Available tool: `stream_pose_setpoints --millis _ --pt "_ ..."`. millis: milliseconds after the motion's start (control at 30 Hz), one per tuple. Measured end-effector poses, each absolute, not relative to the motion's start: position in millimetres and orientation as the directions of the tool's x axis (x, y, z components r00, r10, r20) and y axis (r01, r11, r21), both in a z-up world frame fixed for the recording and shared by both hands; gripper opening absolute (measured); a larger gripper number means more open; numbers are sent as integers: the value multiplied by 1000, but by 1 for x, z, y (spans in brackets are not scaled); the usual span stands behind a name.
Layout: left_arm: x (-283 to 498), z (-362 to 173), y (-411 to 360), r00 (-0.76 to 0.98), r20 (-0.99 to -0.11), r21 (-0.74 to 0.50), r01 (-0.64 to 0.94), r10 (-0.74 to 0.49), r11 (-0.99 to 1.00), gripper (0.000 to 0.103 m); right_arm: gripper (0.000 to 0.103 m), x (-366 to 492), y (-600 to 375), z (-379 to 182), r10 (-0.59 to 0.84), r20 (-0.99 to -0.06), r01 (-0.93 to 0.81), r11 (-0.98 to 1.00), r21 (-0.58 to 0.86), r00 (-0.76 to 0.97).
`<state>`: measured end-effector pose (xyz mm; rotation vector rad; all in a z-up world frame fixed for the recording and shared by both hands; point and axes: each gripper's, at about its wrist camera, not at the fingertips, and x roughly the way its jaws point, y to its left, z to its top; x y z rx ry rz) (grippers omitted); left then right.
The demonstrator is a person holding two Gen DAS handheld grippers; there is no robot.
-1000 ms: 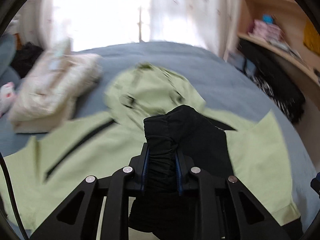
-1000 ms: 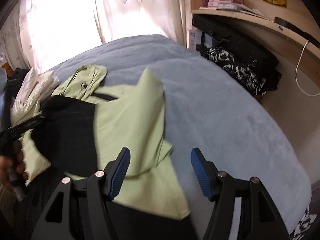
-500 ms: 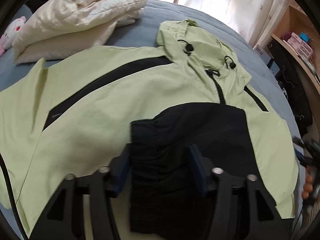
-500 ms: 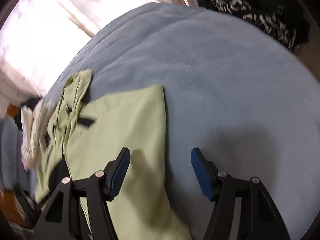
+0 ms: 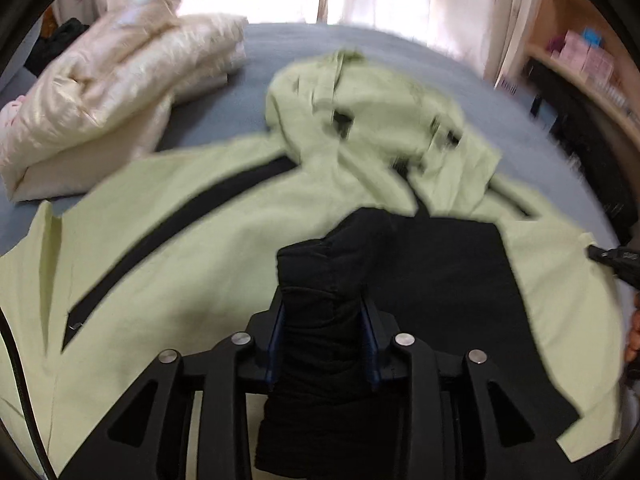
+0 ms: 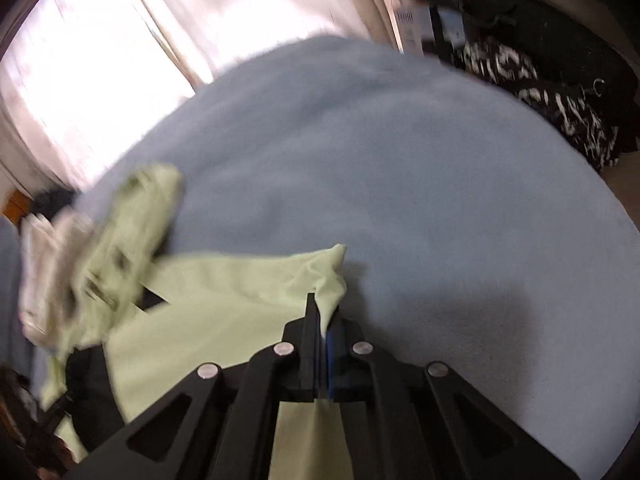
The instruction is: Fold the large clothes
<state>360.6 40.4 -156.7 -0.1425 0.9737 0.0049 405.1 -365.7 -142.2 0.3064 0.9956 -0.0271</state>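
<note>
A light green hooded jacket (image 5: 224, 240) with black panels lies spread on a blue-grey bed (image 5: 256, 80), hood (image 5: 372, 112) at the far end. My left gripper (image 5: 323, 300) is closing, and its pads press on a bunched fold of the jacket's black fabric (image 5: 320, 272), lifted off the front. In the right wrist view my right gripper (image 6: 324, 316) is shut on a thin green edge of the jacket (image 6: 224, 292), which puckers upward at the fingertips. Both views are blurred by motion.
A folded cream quilt (image 5: 112, 92) sits at the far left of the bed. Wooden shelves with small boxes (image 5: 580, 56) and dark, black-and-white patterned things (image 6: 560, 96) stand to the right. Bare blue-grey bed (image 6: 400, 160) stretches right of the jacket. Bright curtains (image 6: 100, 60) hang behind.
My left gripper opened over the black fabric, then closed on it again. My right gripper moved down to the jacket's green edge and went from wide open to shut on it.
</note>
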Motion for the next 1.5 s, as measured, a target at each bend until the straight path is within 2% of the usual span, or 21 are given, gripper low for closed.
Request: stream_pose_setpoints --millis 67,133,167,200,333,567,600,633,667,733,833,900,967,1000,1100,1200,1367,1500 --pt "360 -156 42 563 -824 -130 -75 -65 989 33 15 405 -368 -153 114 -864 174 959 225 491" --pt "357 -152 49 544 -833 -174 -86 -100 981 36 35 391 -383 -148 192 -848 189 928 321 494" --pt "355 -151 53 538 -835 -190 -87 -114 978 37 49 378 -391 -142 253 -826 183 903 388 504" --pt "352 -149 58 531 -838 -201 -89 -124 976 40 55 369 -397 -136 286 -811 171 890 422 511" --pt "333 -147 72 504 -849 -232 -88 -158 969 48 56 320 -398 -121 347 -816 75 901 426 463" --pt "309 -151 66 498 -855 -219 -97 -144 971 48 56 274 -386 -142 357 -839 22 916 400 410" --pt "308 -151 62 494 -859 -207 -94 -135 974 43 44 273 -385 -145 365 -835 26 911 411 413" --pt "306 -149 55 493 -863 -177 -84 -113 981 34 27 274 -382 -147 374 -831 25 907 420 412" --pt "305 -146 49 494 -866 -139 -80 -82 987 32 11 273 -373 -147 359 -844 9 919 395 398" --pt "298 -144 38 509 -861 -48 -66 -8 997 30 10 269 -362 -134 255 -862 -10 960 279 437" --pt "297 -154 36 475 -880 -17 -56 12 998 32 11 265 -363 -140 161 -885 27 981 192 437" --pt "296 -147 38 475 -880 -24 -56 5 998 33 20 265 -366 -144 142 -900 67 980 185 412" --pt "290 -134 44 484 -875 -34 -61 0 998 41 28 265 -361 -133 100 -907 95 984 151 408" --pt "286 -127 45 499 -866 -25 -66 12 998 49 30 262 -358 -123 68 -904 103 987 123 422" --pt "271 -101 45 594 -803 14 -62 49 998 55 34 250 -340 -97 24 -866 73 995 69 500" --pt "265 -89 32 642 -766 16 -36 35 999 55 34 247 -311 -84 52 -841 3 998 64 539" --pt "287 -107 -1 567 -823 -43 -26 -21 999 54 34 271 -235 -102 157 -839 -116 987 112 521" --pt "314 -134 -17 549 -836 -52 -68 -6 996 54 34 302 -181 -140 213 -859 -182 973 143 466"
